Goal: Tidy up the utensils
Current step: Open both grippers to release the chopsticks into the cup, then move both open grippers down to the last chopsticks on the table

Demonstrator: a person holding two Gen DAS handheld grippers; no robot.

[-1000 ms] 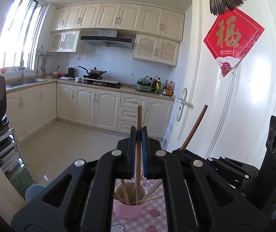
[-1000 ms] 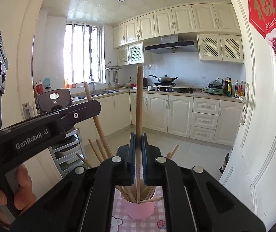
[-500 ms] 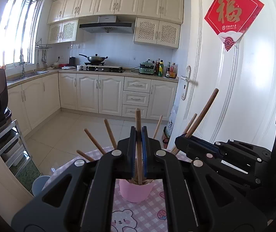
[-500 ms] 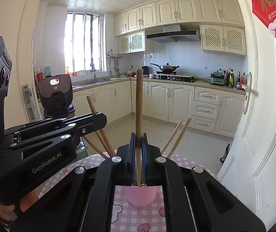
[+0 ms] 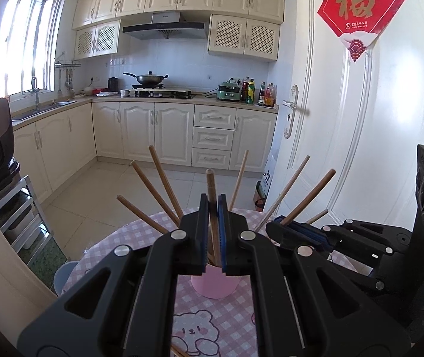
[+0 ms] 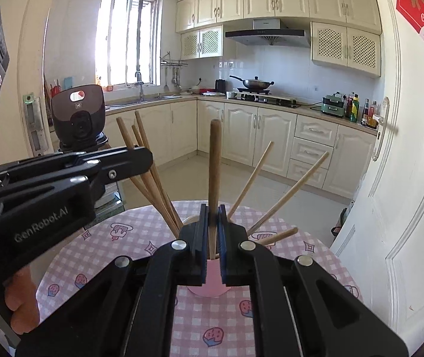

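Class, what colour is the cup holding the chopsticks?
Pink cup, clearest in the left wrist view.

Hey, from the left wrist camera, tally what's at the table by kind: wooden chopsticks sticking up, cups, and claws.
wooden chopsticks: 8, one of them gripped in each claw
pink cup: 1
claws: 2, the left claw and the right claw
Total: 11

Bright daylight admitted through window at upper left of frame, panes blown out. Strong fisheye bending and dark vignette seen at edges. Slight blur noted on nearest chopstick in right-wrist view.
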